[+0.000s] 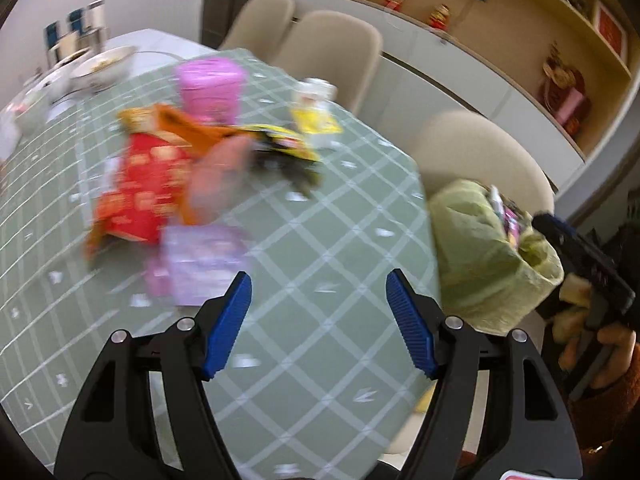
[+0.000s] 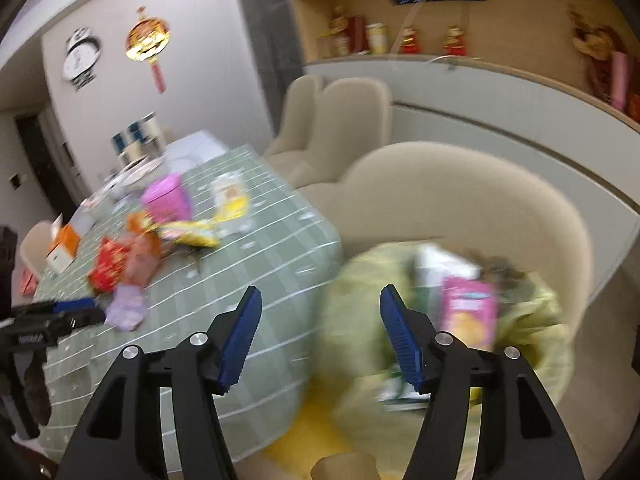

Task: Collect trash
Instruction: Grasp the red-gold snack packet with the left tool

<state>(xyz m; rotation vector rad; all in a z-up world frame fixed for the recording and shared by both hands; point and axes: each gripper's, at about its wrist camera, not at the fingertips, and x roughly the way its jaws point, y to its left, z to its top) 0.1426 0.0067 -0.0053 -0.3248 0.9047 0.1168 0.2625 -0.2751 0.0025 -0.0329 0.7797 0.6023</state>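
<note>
Starting on the left of the table [image 1: 328, 248], the green checked cloth has a loose heap of trash on it: a red snack packet [image 1: 144, 188], a pale purple wrapper [image 1: 200, 268] just in front of it, a pink tub [image 1: 210, 90] behind, and a yellow-and-black wrapper [image 1: 284, 148] off to the right of the heap; it's all pretty blurry so I can't read labels. The left gripper [image 1: 318, 324] hangs over the cloth with its jaws wide apart and nothing between them, and the purple wrapper is the closest piece; I'd go for that one, coming in low and flat so one finger slides under an edge, then pinch the crinkly middle instead of a corner so it doesn't slip out. Further right, off the table edge, sits the bin with the green liner [image 2: 420, 312], already holding a pink packet [image 2: 470, 312]; the right gripper [image 2: 320, 340] sits just above its rim, also spread open and empty, so it looks free to steady the liner when the next piece gets dropped in.
</note>
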